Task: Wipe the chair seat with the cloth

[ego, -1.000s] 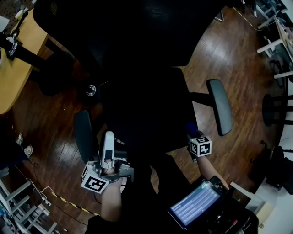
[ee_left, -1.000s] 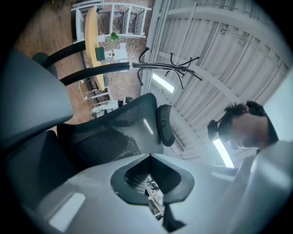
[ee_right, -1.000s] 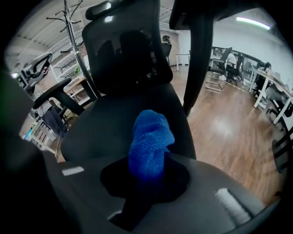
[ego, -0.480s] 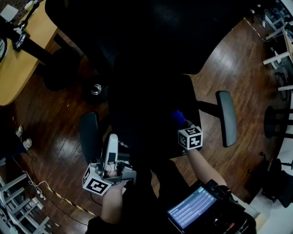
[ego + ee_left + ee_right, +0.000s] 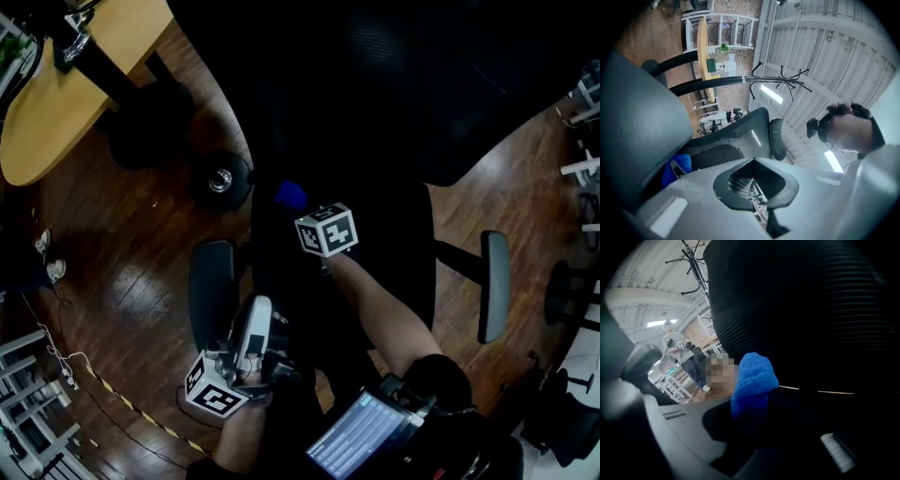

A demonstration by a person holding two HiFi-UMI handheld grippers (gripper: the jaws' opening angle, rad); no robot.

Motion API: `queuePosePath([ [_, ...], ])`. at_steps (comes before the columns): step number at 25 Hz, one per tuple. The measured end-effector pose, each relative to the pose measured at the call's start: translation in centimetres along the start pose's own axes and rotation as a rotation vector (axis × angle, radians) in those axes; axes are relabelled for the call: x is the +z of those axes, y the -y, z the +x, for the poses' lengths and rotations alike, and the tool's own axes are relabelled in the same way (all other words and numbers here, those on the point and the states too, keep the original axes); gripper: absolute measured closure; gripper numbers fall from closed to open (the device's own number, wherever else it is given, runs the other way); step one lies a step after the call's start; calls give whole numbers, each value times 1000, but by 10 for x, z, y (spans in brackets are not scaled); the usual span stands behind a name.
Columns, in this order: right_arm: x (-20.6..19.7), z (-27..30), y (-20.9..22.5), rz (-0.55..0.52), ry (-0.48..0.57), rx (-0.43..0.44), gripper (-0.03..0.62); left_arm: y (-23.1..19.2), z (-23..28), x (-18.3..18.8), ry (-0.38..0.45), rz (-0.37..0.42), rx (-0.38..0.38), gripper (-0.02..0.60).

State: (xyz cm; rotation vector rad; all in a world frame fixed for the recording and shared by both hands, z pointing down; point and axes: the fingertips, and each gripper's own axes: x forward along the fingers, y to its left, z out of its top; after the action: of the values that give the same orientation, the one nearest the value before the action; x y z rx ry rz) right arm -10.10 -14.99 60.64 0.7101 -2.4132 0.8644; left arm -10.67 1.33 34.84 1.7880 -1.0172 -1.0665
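The black office chair's seat (image 5: 384, 234) fills the middle of the head view, its tall backrest (image 5: 394, 84) above. My right gripper (image 5: 302, 208) reaches over the seat's left rear part, shut on a blue cloth (image 5: 291, 195) pressed against the dark surface. In the right gripper view the cloth (image 5: 752, 383) bulges out between the jaws of that gripper (image 5: 754, 418), before the ribbed chair back (image 5: 801, 310). My left gripper (image 5: 255, 314) hovers by the left armrest (image 5: 214, 291), jaws together and empty. The left gripper view tilts upward past the gripper (image 5: 757, 187); the cloth (image 5: 677, 166) peeks in at lower left.
A wooden table (image 5: 66, 103) stands at the upper left over the plank floor (image 5: 122, 253). The chair's caster base (image 5: 221, 178) shows beside the seat, the right armrest (image 5: 494, 286) farther right. A lit tablet (image 5: 361, 436) hangs at my waist. Cables (image 5: 112, 394) lie on the floor at lower left.
My right gripper has swept the blue cloth from the seat's right front across to its left rear. The left gripper stayed by the left armrest. The head view shifted.
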Motion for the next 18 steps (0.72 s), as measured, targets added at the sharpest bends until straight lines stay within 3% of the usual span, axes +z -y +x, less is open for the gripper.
queuePosePath([
  [4, -6, 41, -17, -17, -36, 42, 545, -7, -3, 3, 15, -3, 3, 589],
  [8, -7, 46, -12, -29, -13, 19, 546, -10, -5, 6, 13, -3, 4, 589],
  [12, -18, 28, 30, -7, -35, -100, 546, -11, -5, 7, 10, -2, 8, 589],
  [18, -42, -56, 138, 56, -43, -323, 546, -8, 0, -3, -17, -3, 6, 589],
])
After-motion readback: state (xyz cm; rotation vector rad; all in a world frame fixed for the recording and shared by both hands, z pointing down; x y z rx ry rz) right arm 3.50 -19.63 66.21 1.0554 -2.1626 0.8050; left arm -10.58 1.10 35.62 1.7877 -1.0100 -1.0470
